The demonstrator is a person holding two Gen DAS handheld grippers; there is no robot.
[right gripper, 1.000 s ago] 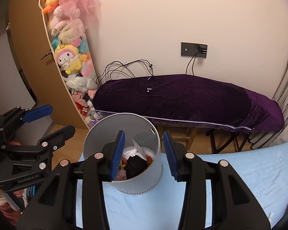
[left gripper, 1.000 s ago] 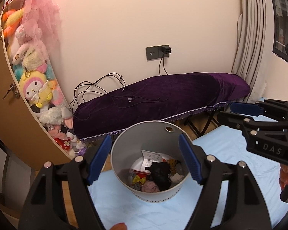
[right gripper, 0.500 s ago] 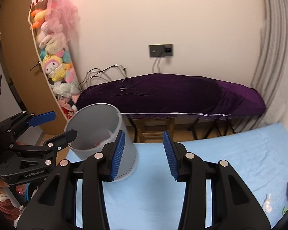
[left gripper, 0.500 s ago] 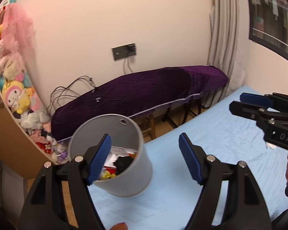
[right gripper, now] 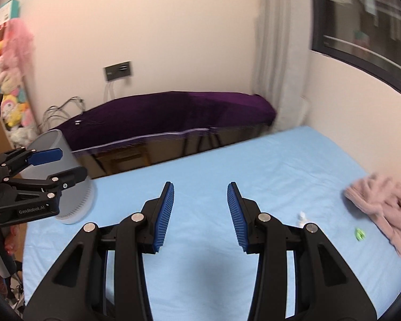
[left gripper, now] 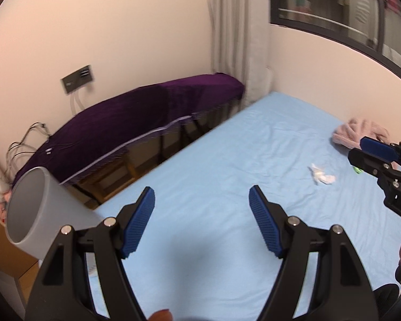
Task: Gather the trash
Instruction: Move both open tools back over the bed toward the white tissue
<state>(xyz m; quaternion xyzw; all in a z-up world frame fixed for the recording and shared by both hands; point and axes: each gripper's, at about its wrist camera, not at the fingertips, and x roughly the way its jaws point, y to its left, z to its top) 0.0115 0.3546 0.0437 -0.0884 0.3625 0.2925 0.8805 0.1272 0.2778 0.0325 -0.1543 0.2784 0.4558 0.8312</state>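
Warm, even indoor light fills both fisheye views. Motion blur smears the curtain point(left gripper: 232, 26), the wall socket point(right gripper: 117, 71) and the purple cover point(right gripper: 173, 115). Straight lines bow near the dark, rounded frame edges.

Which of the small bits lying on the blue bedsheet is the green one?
The tiny bright green scrap, lying apart from the crumpled white tissue and nearest the pink fluffy cloth. The tissue is white and larger.
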